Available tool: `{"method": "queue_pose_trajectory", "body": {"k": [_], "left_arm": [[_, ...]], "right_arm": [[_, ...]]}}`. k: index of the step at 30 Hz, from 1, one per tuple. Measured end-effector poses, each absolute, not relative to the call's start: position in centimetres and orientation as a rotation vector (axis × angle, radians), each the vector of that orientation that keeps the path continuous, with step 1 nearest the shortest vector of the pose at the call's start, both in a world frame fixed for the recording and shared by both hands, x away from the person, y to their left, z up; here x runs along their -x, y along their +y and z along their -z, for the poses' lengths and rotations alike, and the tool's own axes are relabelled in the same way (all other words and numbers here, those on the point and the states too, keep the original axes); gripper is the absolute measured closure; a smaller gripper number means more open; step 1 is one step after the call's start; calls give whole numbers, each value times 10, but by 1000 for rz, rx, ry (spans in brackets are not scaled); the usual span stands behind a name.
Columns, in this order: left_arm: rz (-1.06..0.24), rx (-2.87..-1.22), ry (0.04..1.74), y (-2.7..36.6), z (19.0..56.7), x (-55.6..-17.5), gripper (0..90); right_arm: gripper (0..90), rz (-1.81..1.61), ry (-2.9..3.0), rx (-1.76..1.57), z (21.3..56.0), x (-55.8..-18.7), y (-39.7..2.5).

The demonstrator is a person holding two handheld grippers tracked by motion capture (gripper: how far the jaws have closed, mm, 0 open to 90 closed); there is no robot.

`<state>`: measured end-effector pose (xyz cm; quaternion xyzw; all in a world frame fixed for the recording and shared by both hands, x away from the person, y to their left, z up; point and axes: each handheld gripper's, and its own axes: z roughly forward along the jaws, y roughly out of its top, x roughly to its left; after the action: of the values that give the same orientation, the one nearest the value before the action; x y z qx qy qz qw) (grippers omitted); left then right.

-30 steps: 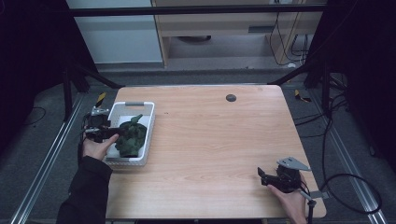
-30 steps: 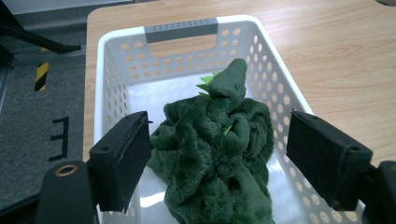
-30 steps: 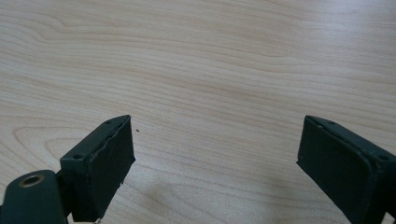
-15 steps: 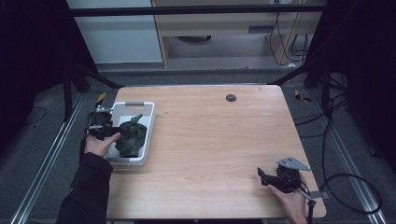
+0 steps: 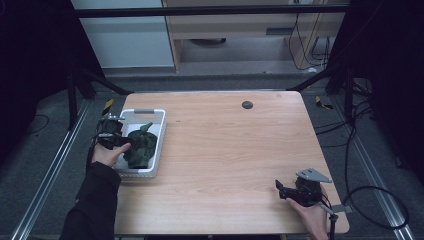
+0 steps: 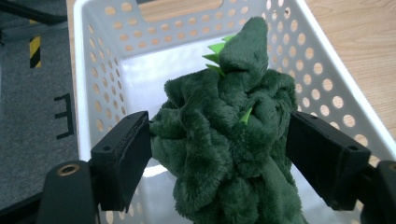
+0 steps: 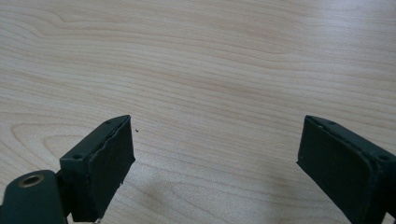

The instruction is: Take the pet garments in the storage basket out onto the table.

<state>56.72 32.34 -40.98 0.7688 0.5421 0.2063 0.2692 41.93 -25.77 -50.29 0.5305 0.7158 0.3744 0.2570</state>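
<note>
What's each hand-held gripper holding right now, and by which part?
The left hand-held gripper pinches the green plush toy across its bunched middle, inside the white perforated basket. The right hand-held gripper is open over the wooden table, holding nothing.

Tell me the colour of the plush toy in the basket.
Dark green, with light green spikes; the plush toy shows best in the left gripper view.

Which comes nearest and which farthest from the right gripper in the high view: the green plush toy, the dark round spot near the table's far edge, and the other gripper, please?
From the right gripper at the table's near right corner:
1. Dark round spot, far edge, middle.
2. Green plush toy, in the white basket at left.
3. Left gripper, at the toy's outer left side.
</note>
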Motion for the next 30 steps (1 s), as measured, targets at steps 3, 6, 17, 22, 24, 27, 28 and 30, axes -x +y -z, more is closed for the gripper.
{"method": "queue_pose_trajectory", "body": {"k": [3, 6, 17, 22, 24, 27, 28, 30], "left_arm": [[-543, -2084, 1471, 323, 413, -569, 226], [-536, -2103, 1476, 323, 417, -572, 238], [-504, -2152, 1474, 324, 424, -576, 299], [-484, -2168, 1476, 323, 427, -577, 361], [-474, -2171, 1468, 323, 427, -577, 400], [-454, -2187, 1454, 322, 428, -577, 484], [-454, -2195, 1451, 320, 429, -577, 484], [-454, -2206, 1448, 319, 430, -578, 509]], "right_arm": [[105, -1016, 1944, -1441, 503, -419, -258], [105, -1015, 1946, -1443, 503, -419, -258], [102, -1008, 1954, -1445, 504, -420, -257], [101, -1006, 1956, -1444, 504, -420, -257], [101, -1007, 1957, -1447, 504, -420, -257], [101, -1004, 1960, -1444, 504, -420, -257], [101, -1006, 1961, -1446, 504, -420, -257], [101, -1004, 1963, -1443, 504, -420, -257]]}}
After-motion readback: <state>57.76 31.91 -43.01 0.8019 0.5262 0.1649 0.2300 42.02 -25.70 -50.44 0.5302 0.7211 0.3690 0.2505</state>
